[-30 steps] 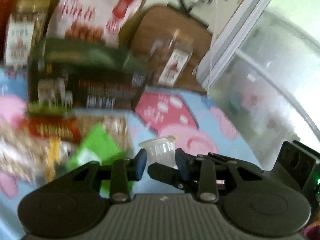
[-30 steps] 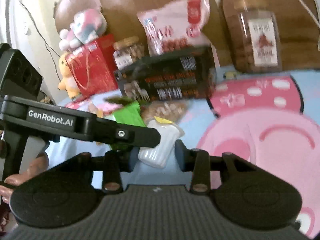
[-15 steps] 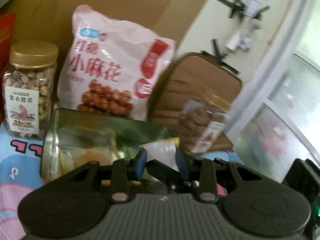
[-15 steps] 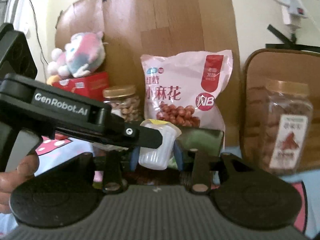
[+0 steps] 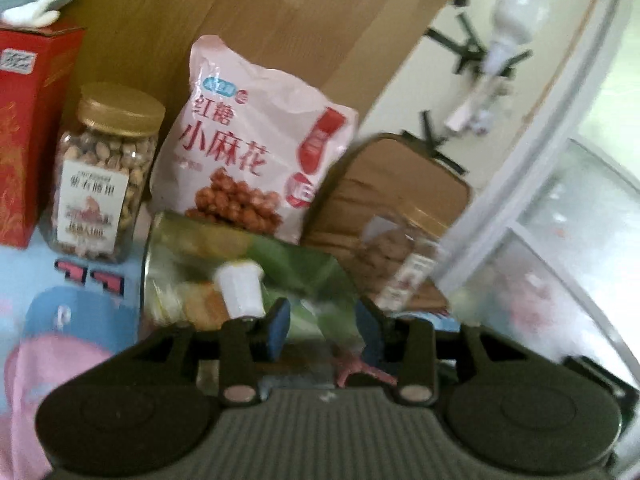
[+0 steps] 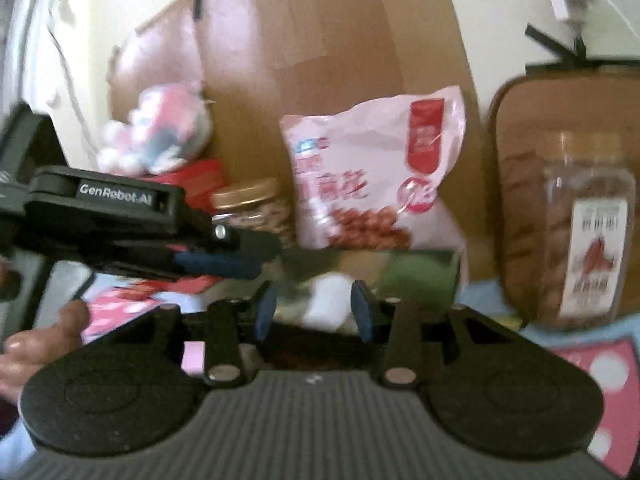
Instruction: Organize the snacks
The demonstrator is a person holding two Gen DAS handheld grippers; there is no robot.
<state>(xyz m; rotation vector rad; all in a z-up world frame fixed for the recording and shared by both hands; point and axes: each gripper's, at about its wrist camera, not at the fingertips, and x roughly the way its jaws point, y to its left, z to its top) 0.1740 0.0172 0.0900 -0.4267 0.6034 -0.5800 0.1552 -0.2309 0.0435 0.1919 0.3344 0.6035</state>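
In the left wrist view my left gripper [image 5: 322, 330] hovers over a shiny green-topped snack box [image 5: 288, 264]. Its jaws are opening and nothing is between them. A small white jelly cup [image 5: 240, 290] lies tilted just left of the left finger, over the box top. In the right wrist view my right gripper [image 6: 314, 312] is also opening above the same box [image 6: 416, 272]. A blurred white cup [image 6: 330, 306] sits between its pads with a gap on the left side. The left gripper [image 6: 224, 264] reaches in from the left, held by a hand [image 6: 36, 344].
Behind the box stand a pink snack bag [image 5: 256, 148], a gold-lidded nut jar [image 5: 104, 176] and a red carton [image 5: 28, 128], all against cardboard. A taller jar [image 6: 576, 232] stands right, before a brown board. A pink-and-blue mat [image 5: 60, 320] lies underneath.
Both grippers rose from the mat toward the box at the back. The left jaws widened and the cup slipped out to their left. The right jaws widened around the white cup.
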